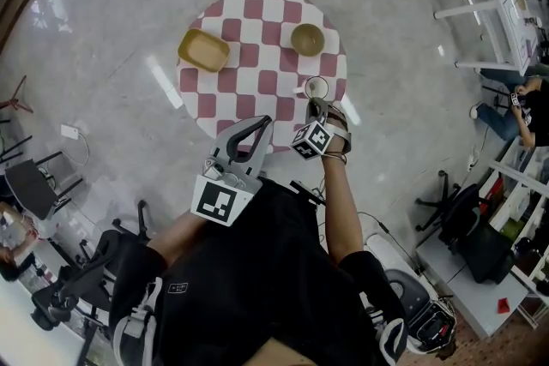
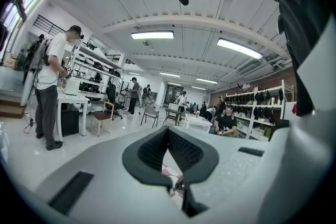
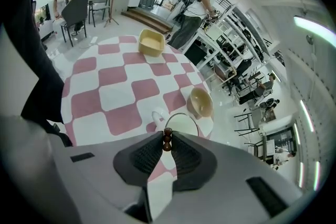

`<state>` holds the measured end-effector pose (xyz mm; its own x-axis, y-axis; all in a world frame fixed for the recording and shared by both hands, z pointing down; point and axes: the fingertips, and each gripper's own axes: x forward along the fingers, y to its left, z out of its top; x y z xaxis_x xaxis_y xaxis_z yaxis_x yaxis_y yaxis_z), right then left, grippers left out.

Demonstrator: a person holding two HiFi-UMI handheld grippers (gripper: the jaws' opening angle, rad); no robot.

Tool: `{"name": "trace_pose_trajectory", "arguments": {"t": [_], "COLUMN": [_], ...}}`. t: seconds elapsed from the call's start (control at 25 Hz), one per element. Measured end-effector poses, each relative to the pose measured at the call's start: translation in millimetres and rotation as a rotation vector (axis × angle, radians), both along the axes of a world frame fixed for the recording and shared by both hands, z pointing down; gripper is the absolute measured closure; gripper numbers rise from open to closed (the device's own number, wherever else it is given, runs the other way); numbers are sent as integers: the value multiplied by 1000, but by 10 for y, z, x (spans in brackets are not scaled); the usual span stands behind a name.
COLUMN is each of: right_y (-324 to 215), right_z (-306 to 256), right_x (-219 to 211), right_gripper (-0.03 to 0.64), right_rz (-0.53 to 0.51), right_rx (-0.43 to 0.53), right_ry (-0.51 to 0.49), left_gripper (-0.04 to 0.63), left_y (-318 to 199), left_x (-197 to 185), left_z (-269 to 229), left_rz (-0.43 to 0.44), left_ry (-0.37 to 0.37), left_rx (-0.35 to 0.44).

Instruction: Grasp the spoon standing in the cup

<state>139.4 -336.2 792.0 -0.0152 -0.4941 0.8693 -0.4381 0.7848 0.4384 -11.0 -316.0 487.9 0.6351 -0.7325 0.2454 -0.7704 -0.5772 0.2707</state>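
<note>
A white cup (image 3: 182, 123) with a handle stands near the right edge of the red-and-white checked round table (image 3: 121, 89). A spoon stands in it, and only its brown beaded top (image 3: 167, 139) shows, right between the pads of my right gripper (image 3: 167, 141). The pads press on it from both sides, so that gripper is shut on the spoon. In the head view the right gripper (image 1: 319, 109) hangs just in front of the cup (image 1: 316, 87) and hides the spoon. My left gripper (image 1: 260, 126) stays at the table's near edge, tips together, holding nothing, and points up at the room (image 2: 168, 131).
A yellow square dish (image 1: 203, 50) sits at the table's far left and a round tan bowl (image 1: 307, 39) at the far right, just behind the cup. Chairs, white tables and shelves ring the table, and people stand and sit further off.
</note>
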Motion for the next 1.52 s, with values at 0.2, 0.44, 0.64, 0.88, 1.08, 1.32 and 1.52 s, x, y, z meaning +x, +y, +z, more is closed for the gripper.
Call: {"name": "trace_pose_trajectory", "arguments": {"t": [0.2, 0.44, 0.64, 0.88, 1.08, 1.32, 1.52], "right_y": [39, 181, 370, 802, 1301, 2020, 2580], "right_z": [-119, -318, -660, -1237, -1821, -2213, -2502], "right_x": [14, 25, 17, -2, 78, 281, 310], "right_gripper": [551, 551, 551, 552, 552, 552, 552], "right_rz": [-4, 12, 50, 85, 198, 385, 462], "right_rx": [39, 108, 220, 374, 454, 481, 509], "right_ry": [0, -21, -67, -182, -381, -678, -870], "left_gripper": [586, 586, 586, 586, 586, 586, 586], "left_y": [119, 380, 649, 1104, 1548, 2186, 2726], "left_x": [15, 44, 108, 193, 298, 435, 345], "left_z": [-54, -139, -223, -348, -484, -627, -676], "left_rz": [-5, -11, -8, -7, -7, -13, -46], "left_ry": [6, 4, -1, -11, -9, 2, -16], "left_rx": [12, 37, 66, 112, 184, 267, 290]}}
